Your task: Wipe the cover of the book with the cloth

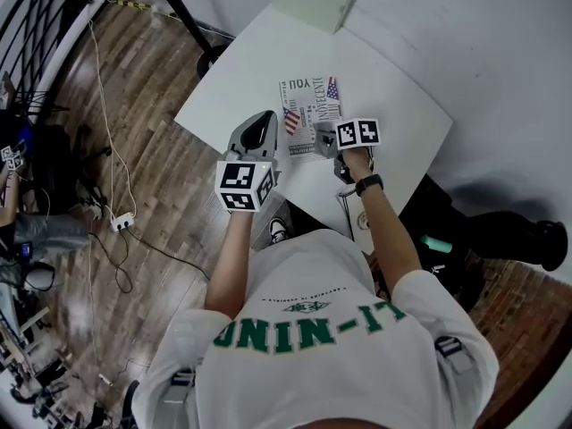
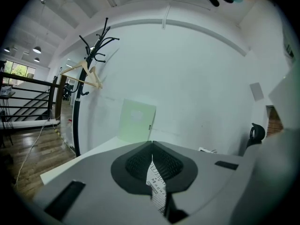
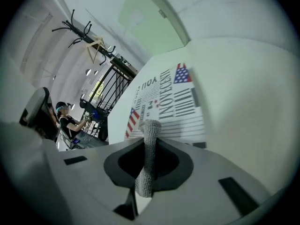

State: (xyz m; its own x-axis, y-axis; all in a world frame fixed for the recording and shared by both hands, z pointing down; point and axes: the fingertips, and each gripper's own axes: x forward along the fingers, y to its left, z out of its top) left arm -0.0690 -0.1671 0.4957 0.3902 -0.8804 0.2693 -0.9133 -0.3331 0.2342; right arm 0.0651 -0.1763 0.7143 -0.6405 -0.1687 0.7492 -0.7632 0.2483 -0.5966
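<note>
– None of the wiping shows as done, I'd judge. The right gripper (image 3: 150,138) has its jaws clamped on the cloth (image 3: 148,163), poised at the 6 o'clock edge of the book (image 1: 308,114) lying on the table (image 1: 237,70). I can't tell if they touch.
– And the left gripper (image 2: 151,144)?
– Its jaws are closed, seemingly on a printed strip of the book's 9 o'clock edge. The whole cover (image 3: 176,102) remains.

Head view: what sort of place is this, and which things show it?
Probably an office or studio workroom: a white table, a coat stand, and a power strip on the wood floor.
</note>
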